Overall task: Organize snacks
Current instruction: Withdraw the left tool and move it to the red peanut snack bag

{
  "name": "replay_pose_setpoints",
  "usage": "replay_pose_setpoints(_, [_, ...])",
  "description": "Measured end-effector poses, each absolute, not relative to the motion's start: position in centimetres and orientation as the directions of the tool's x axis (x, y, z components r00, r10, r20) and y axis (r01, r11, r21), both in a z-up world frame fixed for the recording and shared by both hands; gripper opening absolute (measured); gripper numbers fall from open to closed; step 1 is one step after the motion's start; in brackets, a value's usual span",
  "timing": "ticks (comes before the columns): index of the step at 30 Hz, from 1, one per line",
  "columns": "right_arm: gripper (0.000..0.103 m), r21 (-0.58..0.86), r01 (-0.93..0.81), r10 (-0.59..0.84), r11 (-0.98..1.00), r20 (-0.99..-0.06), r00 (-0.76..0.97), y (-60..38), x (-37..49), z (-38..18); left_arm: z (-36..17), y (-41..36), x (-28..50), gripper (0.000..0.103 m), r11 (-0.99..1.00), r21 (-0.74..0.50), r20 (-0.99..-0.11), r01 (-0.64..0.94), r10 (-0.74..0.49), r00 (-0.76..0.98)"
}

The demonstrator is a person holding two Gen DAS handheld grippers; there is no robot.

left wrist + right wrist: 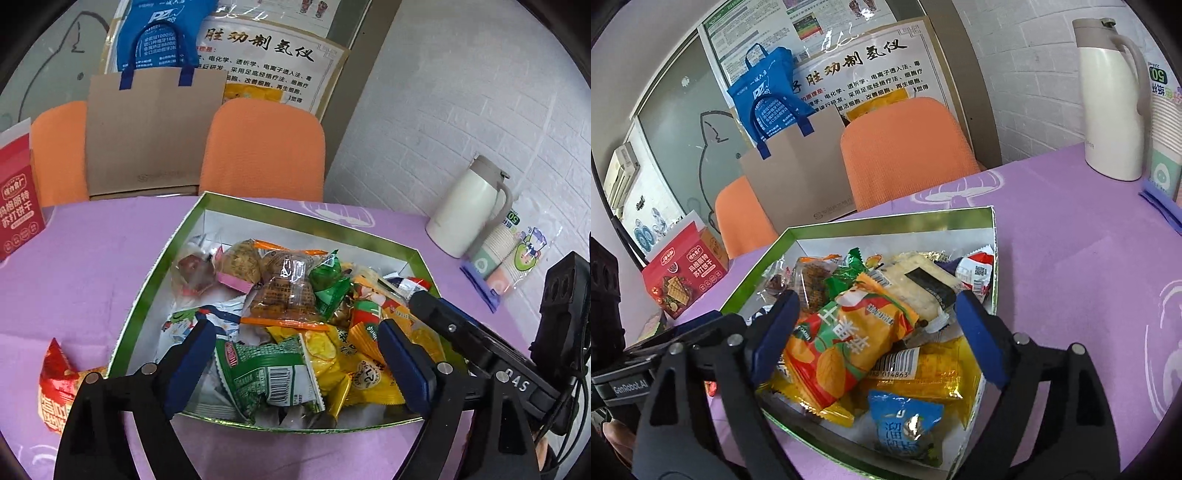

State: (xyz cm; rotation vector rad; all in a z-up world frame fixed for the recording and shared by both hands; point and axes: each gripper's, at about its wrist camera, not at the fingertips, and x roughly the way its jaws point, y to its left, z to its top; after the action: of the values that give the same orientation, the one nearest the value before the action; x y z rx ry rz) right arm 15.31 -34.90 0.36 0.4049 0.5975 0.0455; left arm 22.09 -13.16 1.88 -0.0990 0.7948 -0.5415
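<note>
1. I am holding my left claw (295, 347) wide apart, with nothing in it. It is hanging over the near end of the snack box (155, 266).
2. Right under it, a green packet (266, 373) with a bar code is lying between the two blue pads (194, 354), and a yellow packet (354, 365) is lying just beside it.
3. I am holding my right claw (877, 328) wide apart too, and it is gripping nothing. It is hanging over the same box (886, 225), at the other side.
4. An orange packet (846, 343) is sitting between its pads. A blue packet (905, 424) is lying nearer to me, by the box wall.
5. The two claws are close together. My right claw (465, 332) is poking into the left camera's picture from the right side, over the box corner.
6. The box is full of snacks piled on each other, so many are half hidden.
7. One red packet (55, 391) is lying outside the box on the purple cloth (74, 277), just beside the box's left wall.
8. A red cracker box (683, 277) is standing farther off on the left.
9. A white jug (1112, 99) and a pack of paper cups (506, 258) are standing on the right, by the white wall.
10. Two orange chairs (262, 147) and a brown bag (155, 133) are sitting behind the table.
</note>
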Motion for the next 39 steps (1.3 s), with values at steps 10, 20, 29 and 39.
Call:
replay_pose_setpoints(10, [0.101, 0.394, 0.021, 0.191, 0.919, -0.491, 0.850, -33.3, 12.5, 3.4, 4.2, -11.7, 19.1, 0.096, 0.879, -0.236, -0.615, 0.414, -0.465, 0.637])
replay_pose_setpoints(20, [0.102, 0.373, -0.023, 0.220, 0.928, -0.496, 0.840, -30.5, 9.8, 4.3, 5.4, -7.7, 15.1, 0.096, 0.901, -0.233, -0.601, 0.367, -0.430, 0.674])
replay_pose_setpoints(29, [0.102, 0.366, -0.207, 0.389, 0.907, -0.544, 0.744, -23.0, 9.2, 2.3, 4.7, 1.8, 15.8, 0.096, 0.930, -0.296, -0.627, 0.217, -0.361, 0.691])
replay_pose_setpoints(39, [0.100, 0.349, -0.329, 0.479, 0.878, -0.645, 0.595, -16.3, 11.7, -1.4, -1.4, 6.9, 20.4, 0.095, 0.898, -0.410, -0.691, 0.157, -0.418, 0.590])
